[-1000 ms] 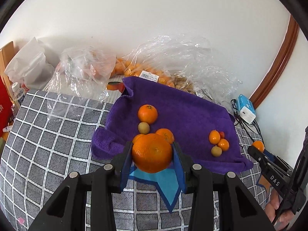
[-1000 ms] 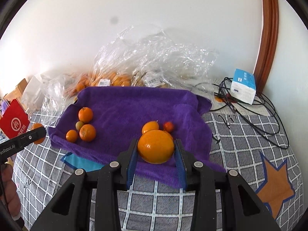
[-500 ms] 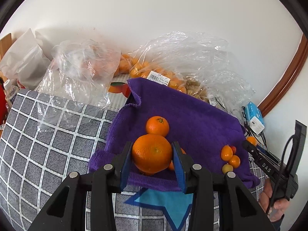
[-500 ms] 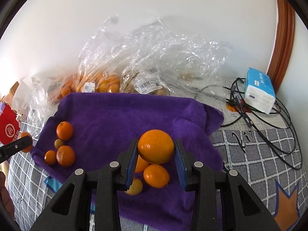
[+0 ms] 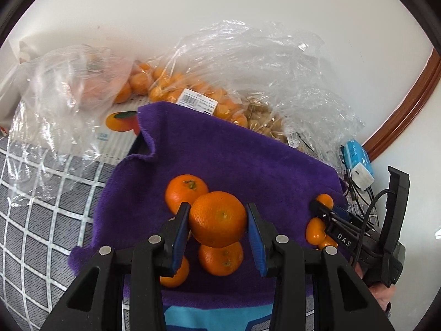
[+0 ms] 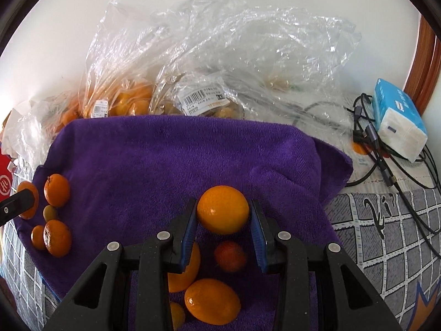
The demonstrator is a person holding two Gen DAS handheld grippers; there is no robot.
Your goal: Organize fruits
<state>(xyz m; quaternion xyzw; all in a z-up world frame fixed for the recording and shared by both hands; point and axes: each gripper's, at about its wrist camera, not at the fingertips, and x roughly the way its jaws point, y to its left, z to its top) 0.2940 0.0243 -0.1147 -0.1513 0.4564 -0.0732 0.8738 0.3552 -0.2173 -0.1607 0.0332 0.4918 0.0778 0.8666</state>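
Covering checked bedding [image 6: 386,226]: purple towel [image 6: 165,160]

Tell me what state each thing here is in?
Left gripper: shut on a large round orange, held above the towel.
Right gripper: shut on a smooth round orange.
Purple fluffy towel: spread out, loose fruit on it.
Clear plastic bags: crumpled, some holding fruit.

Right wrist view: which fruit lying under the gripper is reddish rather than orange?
The small round fruit on the purple towel, just below the held orange; its neighbours are plain orange.
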